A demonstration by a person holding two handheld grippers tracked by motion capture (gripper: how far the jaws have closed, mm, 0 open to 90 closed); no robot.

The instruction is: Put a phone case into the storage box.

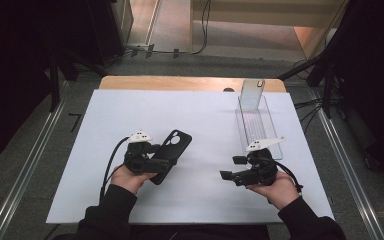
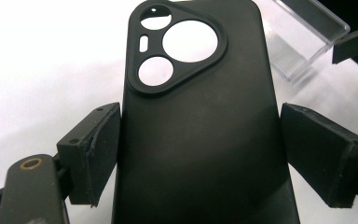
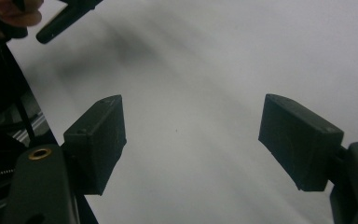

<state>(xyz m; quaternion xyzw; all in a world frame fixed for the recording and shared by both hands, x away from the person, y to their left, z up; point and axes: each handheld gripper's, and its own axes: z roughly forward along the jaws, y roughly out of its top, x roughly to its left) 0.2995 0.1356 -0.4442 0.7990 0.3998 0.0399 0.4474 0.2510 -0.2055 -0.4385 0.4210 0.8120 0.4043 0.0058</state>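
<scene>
A black phone case (image 1: 175, 144) with a triangular camera cutout is held tilted above the white table (image 1: 200, 115), left of centre. My left gripper (image 1: 162, 159) is shut on it. In the left gripper view both pads press on the long edges of the phone case (image 2: 200, 116), and my left gripper (image 2: 200, 154) grips it near mid-length. At the right, my right gripper (image 1: 230, 168) stands open and points left, with nothing between its jaws. Bare white table lies under my right gripper (image 3: 191, 140) in the right gripper view.
A clear plastic box (image 1: 258, 127) with an upright lid (image 1: 252, 94) stands at the back right of the table, just beyond the right hand; the clear box (image 2: 303, 42) also appears behind the case. Metal rails run along both sides of the table.
</scene>
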